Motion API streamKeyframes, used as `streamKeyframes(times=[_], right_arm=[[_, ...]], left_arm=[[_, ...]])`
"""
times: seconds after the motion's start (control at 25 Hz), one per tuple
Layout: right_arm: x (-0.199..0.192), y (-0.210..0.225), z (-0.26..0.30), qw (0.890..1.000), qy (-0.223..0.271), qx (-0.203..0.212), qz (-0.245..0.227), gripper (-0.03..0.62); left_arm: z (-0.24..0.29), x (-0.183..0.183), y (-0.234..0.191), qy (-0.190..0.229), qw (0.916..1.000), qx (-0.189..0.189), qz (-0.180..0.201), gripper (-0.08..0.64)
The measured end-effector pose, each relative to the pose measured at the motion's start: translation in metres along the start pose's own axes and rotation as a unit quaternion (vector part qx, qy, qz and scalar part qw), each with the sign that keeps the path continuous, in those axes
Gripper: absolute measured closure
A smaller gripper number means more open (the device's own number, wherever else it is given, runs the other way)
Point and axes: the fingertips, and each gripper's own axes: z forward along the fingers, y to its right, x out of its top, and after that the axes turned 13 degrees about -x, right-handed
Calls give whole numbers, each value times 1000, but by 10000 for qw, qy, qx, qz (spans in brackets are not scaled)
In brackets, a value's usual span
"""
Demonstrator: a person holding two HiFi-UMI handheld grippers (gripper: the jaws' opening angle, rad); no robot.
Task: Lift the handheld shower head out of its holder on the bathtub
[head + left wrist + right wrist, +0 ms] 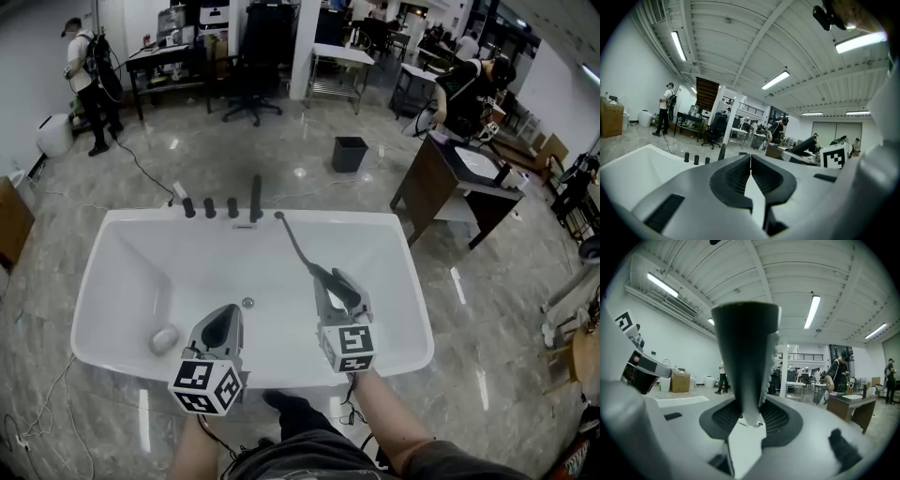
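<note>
A white bathtub (112, 281) lies below me, with three dark knobs (210, 207) and a tall dark spout (256, 197) on its far rim. The slim dark handheld shower head (295, 246) hangs in the air over the tub, slanting up toward the far rim. My right gripper (323, 276) is shut on its near end. In the right gripper view the shower head (746, 357) rises large between the pads (776, 418). My left gripper (226, 319) hovers over the tub's near side, jaws shut (750, 161) and holding nothing.
A round drain (247, 303) and a pale rounded object (164, 339) sit in the tub's bottom. A black bin (349, 154) stands on the floor beyond, a wooden vanity (441, 178) to the right. People stand at desks in the background.
</note>
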Motion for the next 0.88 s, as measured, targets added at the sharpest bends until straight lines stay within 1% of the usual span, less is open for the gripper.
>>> streamKeyframes(times=[0.28, 0.4, 0.48, 0.68, 0.88], right_arm=[[-7, -2, -44, 10000, -86, -2, -9, 451], [-14, -7, -61, 9998, -199, 35, 68, 451], [-23, -7, -70, 9995, -289, -15, 153, 451], [-35, -9, -81, 9990, -389, -79, 190, 451], [-38, -8, -83, 9989, -411, -120, 212, 451]], left_arm=[[-25, -4, 27, 31, 9999, -136, 40, 545], [-32, -10, 37, 29, 9998, -189, 37, 545], [-35, -15, 42, 41, 9998, -209, 9, 545], [-39, -22, 47, 19, 9997, -223, -59, 545], [-39, -28, 49, -38, 9997, -237, -62, 545]])
